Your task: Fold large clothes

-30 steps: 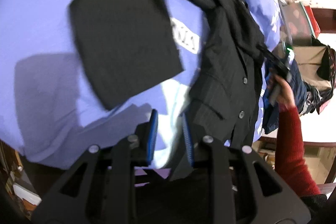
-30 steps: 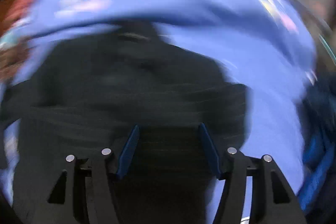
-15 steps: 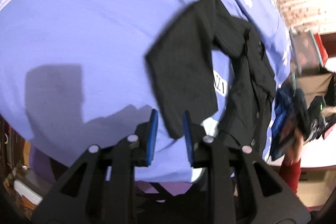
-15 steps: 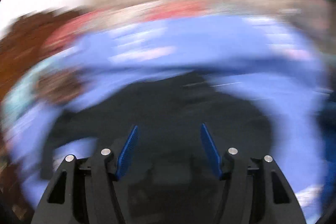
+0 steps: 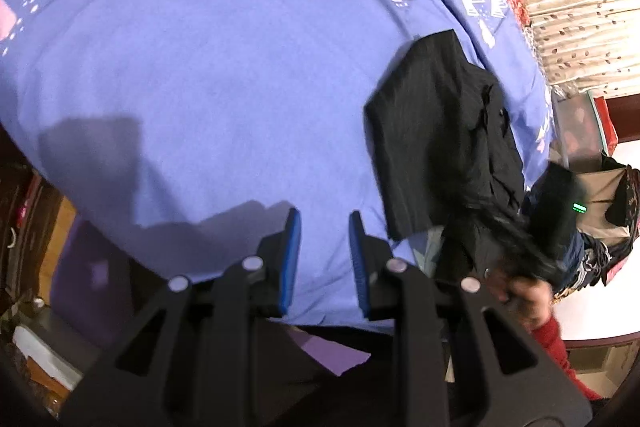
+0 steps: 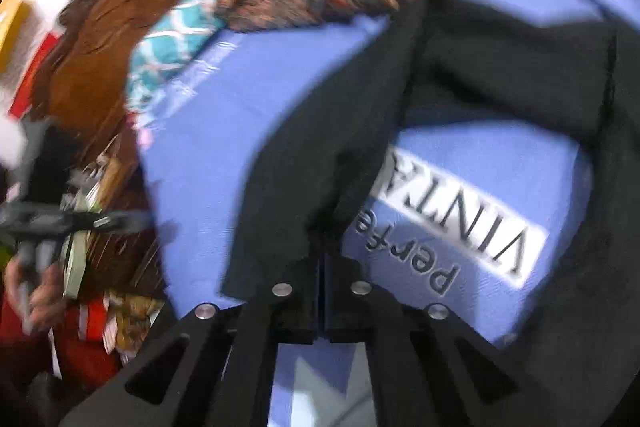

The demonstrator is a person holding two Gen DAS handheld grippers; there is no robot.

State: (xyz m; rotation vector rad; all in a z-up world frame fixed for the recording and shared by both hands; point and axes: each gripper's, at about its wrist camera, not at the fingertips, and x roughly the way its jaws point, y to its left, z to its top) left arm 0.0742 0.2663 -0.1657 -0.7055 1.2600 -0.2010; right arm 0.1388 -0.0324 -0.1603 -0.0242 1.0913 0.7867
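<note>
Black pinstriped garment (image 5: 444, 131) lies partly folded near the right edge of the blue bedspread (image 5: 200, 87). Right gripper (image 6: 322, 263) pinched tight on its dark cloth, likely to drag a fold over. Left gripper (image 5: 324, 247) narrow, empty, over bare spread, probably waiting its turn.

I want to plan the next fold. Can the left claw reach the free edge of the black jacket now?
Probably yes. The left claw is empty, and only bare blue bedsheet lies between it and the black jacket edge.

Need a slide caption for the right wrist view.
Right tool shut on black pinstriped garment's edge over the lilac printed bedsheet.
</note>
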